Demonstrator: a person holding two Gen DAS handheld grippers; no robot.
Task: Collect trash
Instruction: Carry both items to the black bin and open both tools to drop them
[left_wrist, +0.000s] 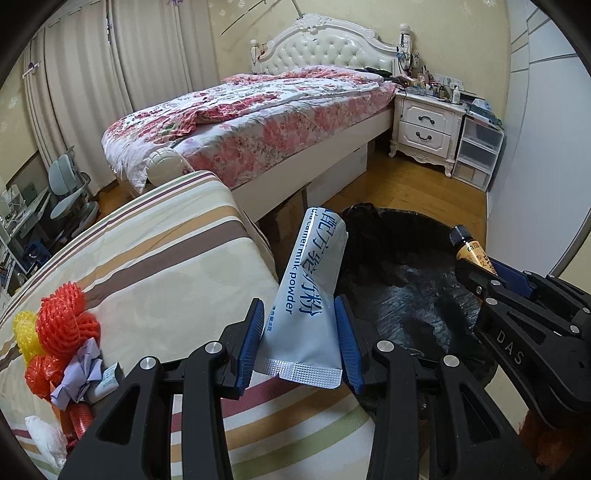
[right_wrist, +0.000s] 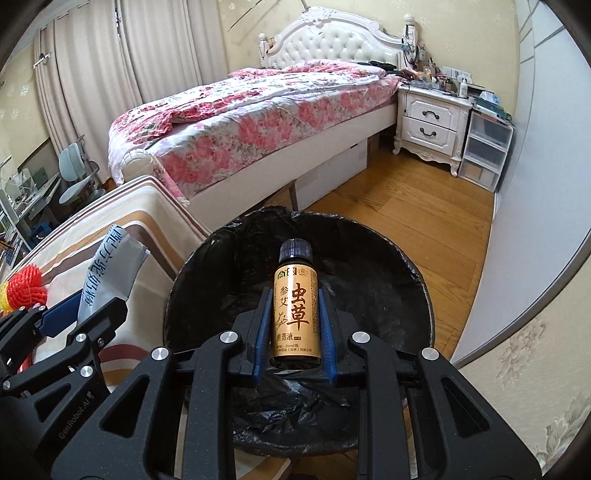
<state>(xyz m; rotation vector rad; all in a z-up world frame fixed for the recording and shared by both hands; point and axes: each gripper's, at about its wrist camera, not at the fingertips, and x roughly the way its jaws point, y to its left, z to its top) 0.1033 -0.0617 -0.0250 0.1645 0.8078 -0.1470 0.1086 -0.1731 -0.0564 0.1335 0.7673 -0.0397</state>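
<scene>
While the left gripper (left_wrist: 300, 345) pinches a milk powder sachet (left_wrist: 308, 306) near its crimped base, its fingers nearly closed, the sachet stands limp and light (likely to flop). The right gripper (right_wrist: 293, 332), almost shut, clamps a small bottle (right_wrist: 295, 314) at mid-label; probably rigid, slippery. Just beyond both fingers gapes the black-lined bin (right_wrist: 406, 280).

Setting: a home bedroom. Contents: bed with white tufted headboard (right_wrist: 332, 40) and pink floral quilt (right_wrist: 258, 110); white two-drawer carved nightstand (right_wrist: 430, 123), cluttered on top; long beige pleated curtains (right_wrist: 96, 74); wooden plank floor (right_wrist: 406, 206); clear plastic drawer unit (right_wrist: 484, 151).
</scene>
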